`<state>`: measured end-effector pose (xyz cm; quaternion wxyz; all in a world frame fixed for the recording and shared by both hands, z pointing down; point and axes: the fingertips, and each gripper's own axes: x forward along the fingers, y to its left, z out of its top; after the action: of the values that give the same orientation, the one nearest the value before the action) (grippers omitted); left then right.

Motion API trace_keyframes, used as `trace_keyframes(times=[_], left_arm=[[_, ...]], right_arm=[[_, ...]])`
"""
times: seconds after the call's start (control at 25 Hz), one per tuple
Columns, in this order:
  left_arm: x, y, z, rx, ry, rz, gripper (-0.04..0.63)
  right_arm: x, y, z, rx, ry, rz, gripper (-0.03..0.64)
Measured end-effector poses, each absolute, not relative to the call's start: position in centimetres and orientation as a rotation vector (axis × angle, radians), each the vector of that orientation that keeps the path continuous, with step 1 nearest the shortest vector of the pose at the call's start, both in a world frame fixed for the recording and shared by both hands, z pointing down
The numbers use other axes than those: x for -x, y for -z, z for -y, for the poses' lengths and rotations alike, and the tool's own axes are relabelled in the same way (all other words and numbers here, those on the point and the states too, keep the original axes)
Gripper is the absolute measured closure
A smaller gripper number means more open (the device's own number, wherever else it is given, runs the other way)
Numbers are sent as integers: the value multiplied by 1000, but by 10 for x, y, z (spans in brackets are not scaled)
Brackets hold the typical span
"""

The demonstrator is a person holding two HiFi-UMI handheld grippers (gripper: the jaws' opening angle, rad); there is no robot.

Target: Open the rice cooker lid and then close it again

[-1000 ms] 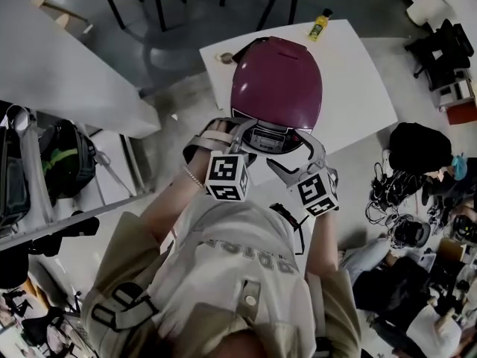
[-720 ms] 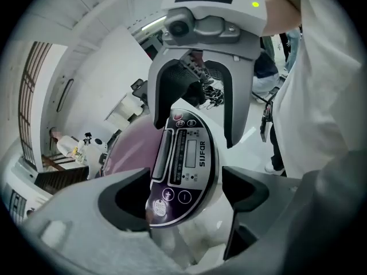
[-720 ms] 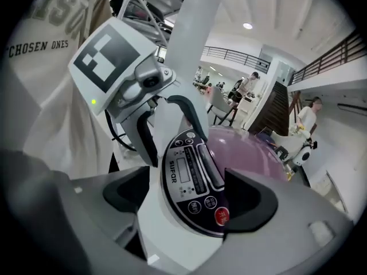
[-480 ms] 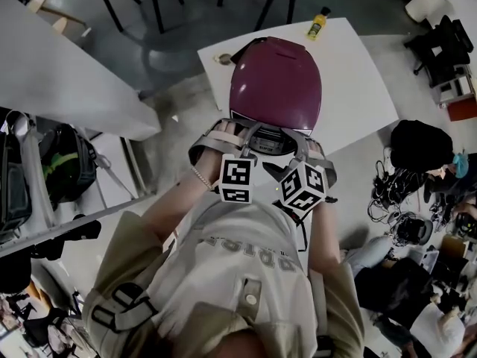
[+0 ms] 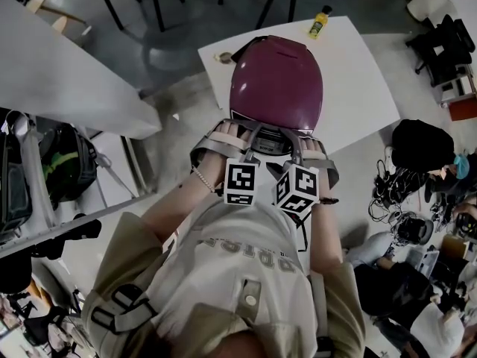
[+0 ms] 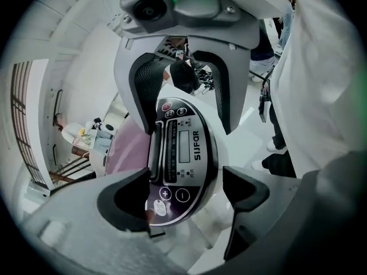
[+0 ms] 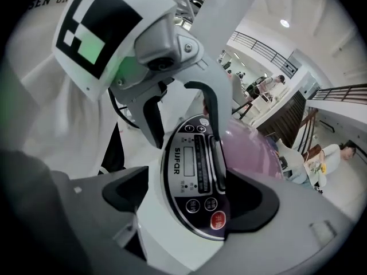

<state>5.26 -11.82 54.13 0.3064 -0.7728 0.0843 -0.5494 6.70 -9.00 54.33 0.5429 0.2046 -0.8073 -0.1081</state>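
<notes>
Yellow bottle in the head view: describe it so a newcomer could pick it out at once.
Find the white table in the middle of the head view, with the purple rice cooker on it. The bottle sits beyond the cooker, near the table's far edge. It is the only yellow thing there, with a dark cap.

White surface (image 5: 358, 88), standing askew on a grey floor (image 5: 179, 43). Carries a rice cooker (image 5: 276, 80) with purple lid down, towards the near left edge. Holds a yellow bottle (image 5: 319, 23) at the far edge, well apart, and a small round object (image 5: 222, 57) just beside the cooker's far left.
</notes>
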Motion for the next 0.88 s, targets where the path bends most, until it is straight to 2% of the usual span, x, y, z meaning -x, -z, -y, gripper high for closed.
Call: trace_keyframes(times=[0.88], left_arm=[[-45,-548,120,1831,1560,-169,183]], right_arm=[[-71,-549,91,-404,300,1807,222]])
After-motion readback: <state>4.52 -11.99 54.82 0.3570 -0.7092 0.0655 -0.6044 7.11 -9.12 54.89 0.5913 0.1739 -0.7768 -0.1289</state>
